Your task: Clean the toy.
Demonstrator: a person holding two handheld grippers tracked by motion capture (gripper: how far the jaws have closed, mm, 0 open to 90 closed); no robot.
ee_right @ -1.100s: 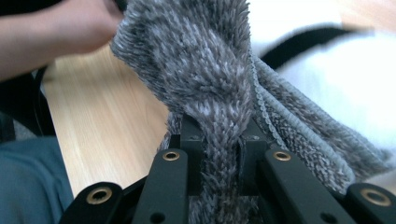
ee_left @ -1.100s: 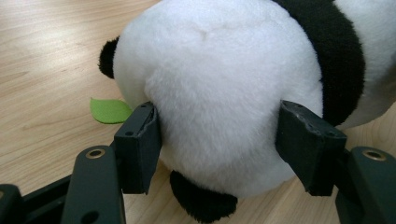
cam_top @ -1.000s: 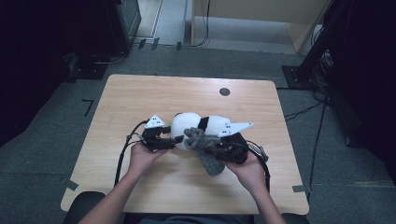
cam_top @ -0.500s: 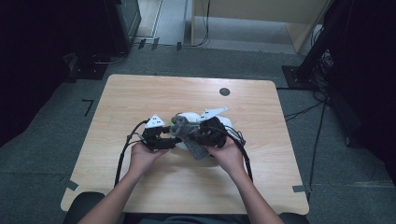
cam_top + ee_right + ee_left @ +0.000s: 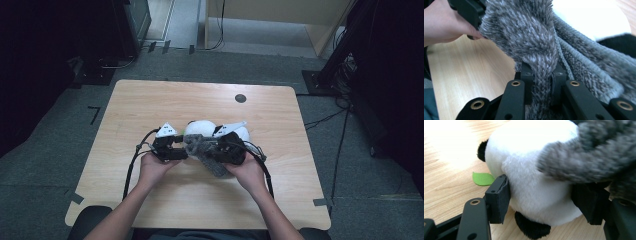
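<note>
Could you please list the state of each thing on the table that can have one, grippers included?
Plush panda: lying on the table, clamped at its white body, partly draped by the sock.
Grey fuzzy sock: bunched, laid over the panda, pinched at one fold.
Left gripper: shut on the plush panda.
Right gripper: shut on the grey fuzzy sock.
Green felt leaf: flat on the table.

From above, my table (image 5: 150, 105) was evenly lit while the floor around it sank into darkness. In my left gripper view, glare bleached the panda toy (image 5: 536, 170) and the wood; the nearby grey fabric (image 5: 594, 152) blurred.
</note>
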